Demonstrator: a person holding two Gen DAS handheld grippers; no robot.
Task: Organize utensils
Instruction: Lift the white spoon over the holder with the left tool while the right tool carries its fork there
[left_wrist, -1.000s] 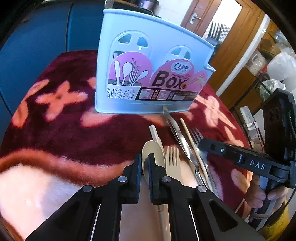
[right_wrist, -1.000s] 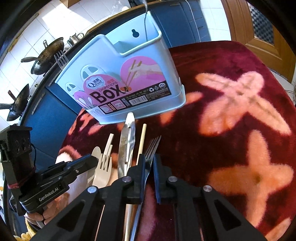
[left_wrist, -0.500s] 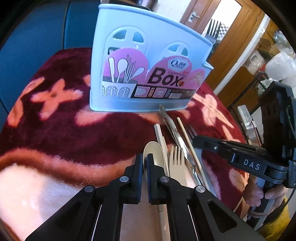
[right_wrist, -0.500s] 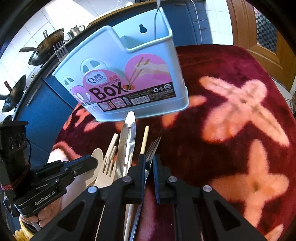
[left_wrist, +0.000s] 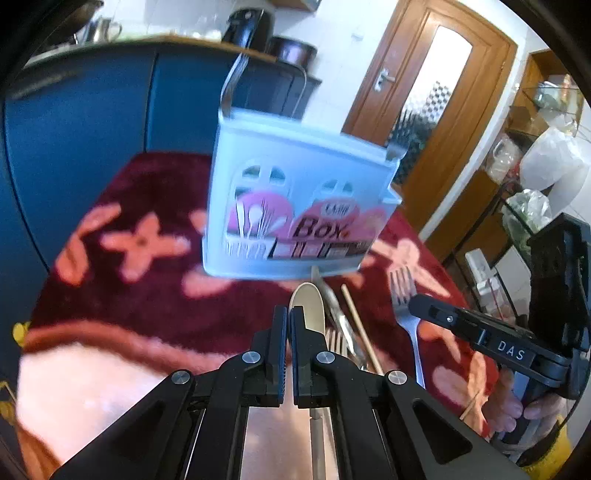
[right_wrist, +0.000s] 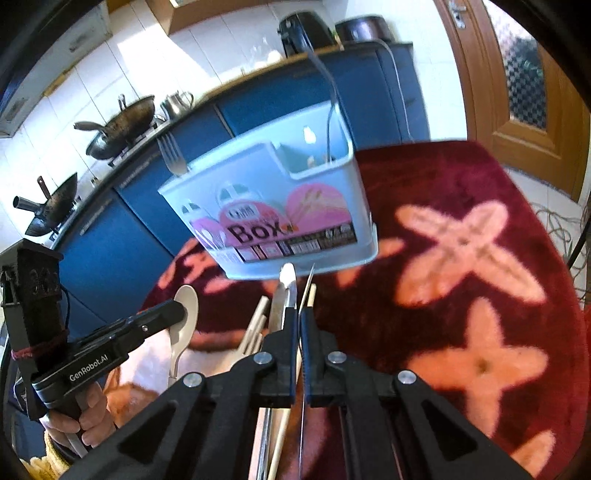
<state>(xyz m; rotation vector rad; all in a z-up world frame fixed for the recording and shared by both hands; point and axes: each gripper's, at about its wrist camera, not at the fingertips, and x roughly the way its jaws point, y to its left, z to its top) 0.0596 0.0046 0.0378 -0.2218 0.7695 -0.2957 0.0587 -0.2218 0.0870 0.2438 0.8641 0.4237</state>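
Desk under a plush maroon cloth with pink-orange flower shapes (right_wrist: 472, 240), pale patch at the near left edge. Pale blue plastic utensil box with a pink label (left_wrist: 295, 218) stands upright mid-cloth; a steel fork (right_wrist: 171, 155) sticks up from one end compartment.

Left gripper (left_wrist: 287, 325): fingers closed tight on the handle of a cream plastic spoon (left_wrist: 308, 306), bowl held clear of the cloth.

Right gripper (right_wrist: 298, 325): fingers shut on a thin steel fork (left_wrist: 404, 299), seen edge-on.

On the cloth between them: a metal knife (right_wrist: 280, 302), a wooden chopstick (left_wrist: 360, 325), a cream plastic fork (right_wrist: 255, 328).

Behind: blue cabinets (right_wrist: 122, 236), black woks (right_wrist: 118, 125) on a stove, white tiled wall, a brown wooden door (left_wrist: 417, 103).
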